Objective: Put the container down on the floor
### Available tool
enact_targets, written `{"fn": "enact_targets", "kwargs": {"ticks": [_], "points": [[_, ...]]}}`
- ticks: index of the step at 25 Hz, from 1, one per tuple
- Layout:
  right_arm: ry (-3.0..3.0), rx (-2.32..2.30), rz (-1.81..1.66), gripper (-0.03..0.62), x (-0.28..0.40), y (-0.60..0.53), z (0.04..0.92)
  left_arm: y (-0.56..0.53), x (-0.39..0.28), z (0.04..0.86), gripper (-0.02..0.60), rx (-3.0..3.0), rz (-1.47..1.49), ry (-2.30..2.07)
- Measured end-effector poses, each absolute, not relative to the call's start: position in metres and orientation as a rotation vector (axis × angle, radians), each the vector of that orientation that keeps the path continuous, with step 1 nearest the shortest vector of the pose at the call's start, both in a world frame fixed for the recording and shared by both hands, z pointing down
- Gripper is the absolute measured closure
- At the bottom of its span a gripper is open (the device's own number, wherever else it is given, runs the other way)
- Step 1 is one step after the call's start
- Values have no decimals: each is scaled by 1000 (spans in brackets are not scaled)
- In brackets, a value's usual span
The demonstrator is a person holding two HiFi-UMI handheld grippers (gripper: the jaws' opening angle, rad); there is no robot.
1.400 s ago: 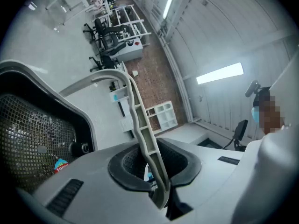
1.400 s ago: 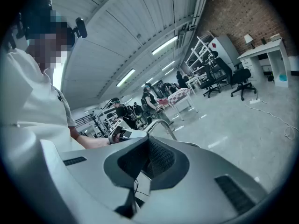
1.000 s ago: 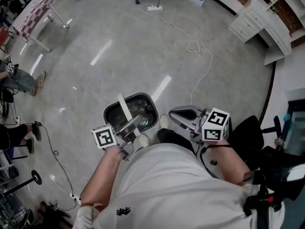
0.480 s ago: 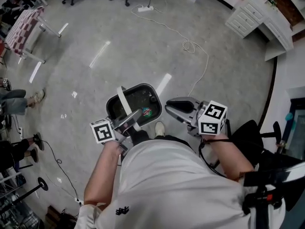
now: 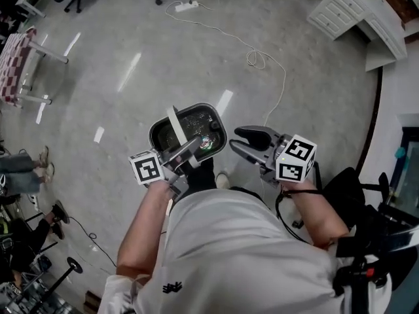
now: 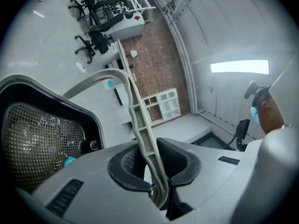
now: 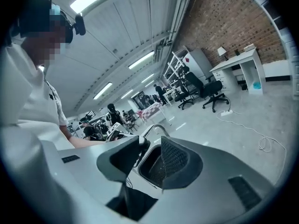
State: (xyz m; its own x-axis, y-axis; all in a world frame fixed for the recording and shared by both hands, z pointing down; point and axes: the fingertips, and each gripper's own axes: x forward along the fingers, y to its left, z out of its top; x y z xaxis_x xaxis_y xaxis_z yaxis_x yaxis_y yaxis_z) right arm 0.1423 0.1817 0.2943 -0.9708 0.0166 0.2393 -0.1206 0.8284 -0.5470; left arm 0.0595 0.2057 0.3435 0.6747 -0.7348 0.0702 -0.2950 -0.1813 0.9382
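Observation:
The container is a dark grey bin with a mesh basket inside and a pale strap handle. In the head view it hangs in front of the person's legs, over the grey floor. My left gripper is shut on that handle. In the left gripper view the handle runs between the pads of the left gripper, and the container shows at the left. My right gripper stands open and empty just right of the container. In its own view the right gripper frames the container.
A white cable trails across the floor to a power strip at the back. White shelves stand at the back right, a checked table at the far left. A black chair is at my right, a person's feet at the left edge.
The container, hanging from my left gripper, has moved forward and slightly right over the floor. The right gripper has kept beside it, still open.

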Motion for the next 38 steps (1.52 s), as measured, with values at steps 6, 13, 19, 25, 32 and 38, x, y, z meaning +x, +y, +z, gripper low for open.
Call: {"fn": "enact_targets", "kwargs": {"ticks": [6,13,19,25,32,38], "points": [[-2739,220,884,485,97,88,291,107,21,364,528,1796,-424,-755],[-2716,257,858,485,37,-8,303,0,-23,397,531,1837,-402,-718],[-2686,188,894,487,10,-84,329,-91,-58,443,531,1790,-416,-770],[-2635,66,978,488,-17,-182,381,-190,-91,522,531,1686,-426,-851],[-2542,-113,977,493,-56,-287,458,-284,-129,632,535,1617,-431,-897],[-2464,-152,995,494,-75,-343,534,-348,-153,731,541,1590,-436,-905]]}}
